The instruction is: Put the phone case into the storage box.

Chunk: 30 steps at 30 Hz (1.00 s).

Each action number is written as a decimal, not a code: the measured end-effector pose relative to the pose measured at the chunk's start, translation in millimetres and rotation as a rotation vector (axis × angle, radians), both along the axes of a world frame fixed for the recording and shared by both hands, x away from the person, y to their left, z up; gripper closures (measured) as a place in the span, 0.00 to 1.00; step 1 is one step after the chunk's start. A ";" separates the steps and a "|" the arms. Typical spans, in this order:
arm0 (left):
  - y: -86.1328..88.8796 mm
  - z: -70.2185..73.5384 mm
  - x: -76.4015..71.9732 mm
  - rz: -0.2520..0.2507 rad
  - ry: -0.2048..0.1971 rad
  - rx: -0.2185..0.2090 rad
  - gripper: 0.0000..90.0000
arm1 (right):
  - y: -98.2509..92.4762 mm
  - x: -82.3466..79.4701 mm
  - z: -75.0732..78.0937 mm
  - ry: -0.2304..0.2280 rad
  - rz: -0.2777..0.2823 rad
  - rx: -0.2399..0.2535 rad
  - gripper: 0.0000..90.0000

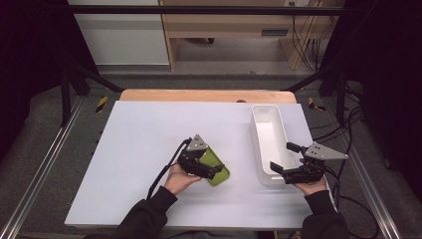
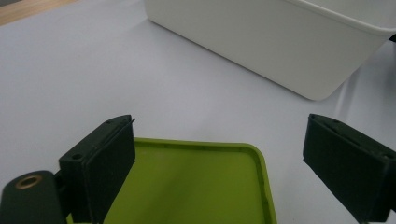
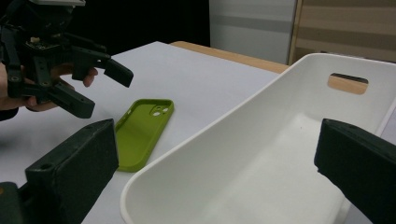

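A lime-green phone case (image 1: 218, 172) lies hollow side up on the white table (image 1: 149, 139), front centre. My left gripper (image 1: 213, 162) hovers just over its near end, open. In the left gripper view the case (image 2: 187, 186) sits low between the spread jaws of the left gripper (image 2: 219, 123), which do not touch it. A long white bin (image 1: 268, 142) stands empty to the right. My right gripper (image 1: 284, 157) is open at the bin's near end. The right gripper view has that gripper (image 3: 219, 126) spread across the bin's (image 3: 196, 135) corner, with the case (image 3: 142, 130) and left gripper (image 3: 100, 88) beyond.
The table's wooden far edge (image 1: 209, 95) borders dark floor. Metal frame rails (image 1: 40, 164) run down both sides, and cables (image 1: 348, 134) hang off the right. Open table surface lies to the left and behind the case. The bin's far end has a handle slot (image 3: 348, 83).
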<state>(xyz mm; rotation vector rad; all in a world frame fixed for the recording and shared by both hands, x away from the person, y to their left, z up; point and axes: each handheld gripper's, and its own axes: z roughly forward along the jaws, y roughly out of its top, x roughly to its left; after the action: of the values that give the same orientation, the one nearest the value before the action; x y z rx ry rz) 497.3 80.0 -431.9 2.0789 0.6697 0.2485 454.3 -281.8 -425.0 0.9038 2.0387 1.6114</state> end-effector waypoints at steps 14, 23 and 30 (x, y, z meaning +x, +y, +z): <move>-19.4 -5.2 1.4 -0.006 -0.002 0.032 0.28 | -0.2 -0.2 0.2 -0.002 -0.002 0.000 0.00; -26.7 -11.0 3.6 -0.021 0.016 0.041 0.45 | -0.1 -0.4 0.2 0.001 -0.003 -0.001 0.00; -29.8 -14.2 4.8 -0.026 0.022 0.039 0.58 | -0.2 -0.4 0.3 0.001 -0.002 0.000 0.00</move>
<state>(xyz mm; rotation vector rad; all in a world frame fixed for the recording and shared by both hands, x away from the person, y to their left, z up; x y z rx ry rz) 502.1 50.2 -446.0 2.1289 0.6552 0.2259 453.8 -282.1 -424.8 0.9069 2.0378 1.6098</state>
